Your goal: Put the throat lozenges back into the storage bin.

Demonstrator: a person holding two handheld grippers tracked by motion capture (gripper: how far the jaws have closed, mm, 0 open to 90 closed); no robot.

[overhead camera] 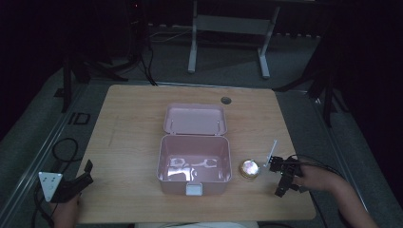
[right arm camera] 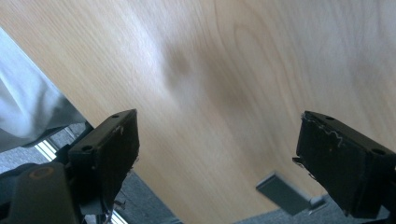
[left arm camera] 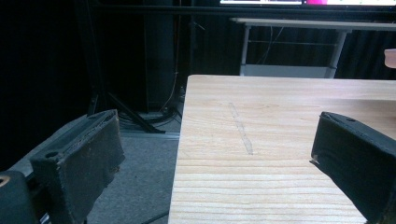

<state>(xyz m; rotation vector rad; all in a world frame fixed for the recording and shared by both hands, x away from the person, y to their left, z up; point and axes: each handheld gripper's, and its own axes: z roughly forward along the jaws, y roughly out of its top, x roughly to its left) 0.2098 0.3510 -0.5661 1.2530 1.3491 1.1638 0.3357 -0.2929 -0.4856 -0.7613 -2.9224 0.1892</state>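
Small round gold-rimmed object (overhead camera: 249,169), shiny top, sits on the table (overhead camera: 133,123) just beside the right wall of the pink box (overhead camera: 194,164), near the front edge. What it is exactly I cannot tell; it reads as a small tin or jar. It lies apart from the box wall, not touching, which leaves room for a jaw on each side.

The pink box stands open at table centre, its lid (overhead camera: 195,119) folded back flat behind it, so the cavity is reachable from above. Pale patches inside may be reflections or contents; too dim to say.

Right gripper (overhead camera: 280,171) hovers just right of the round object, not touching it. In the right gripper view its jaws stand wide apart with nothing between them, over bare wood at the table edge, with a light cloth (right arm camera: 23,112) at the left. Judgement: spread in readiness to take the round object, likely for the box.

Left gripper (overhead camera: 78,183) rests at the front-left corner of the table, well apart from the box. Its jaws are likewise spread and empty in the left gripper view, pointing along the left table edge. Judgement: parked, out of the way.
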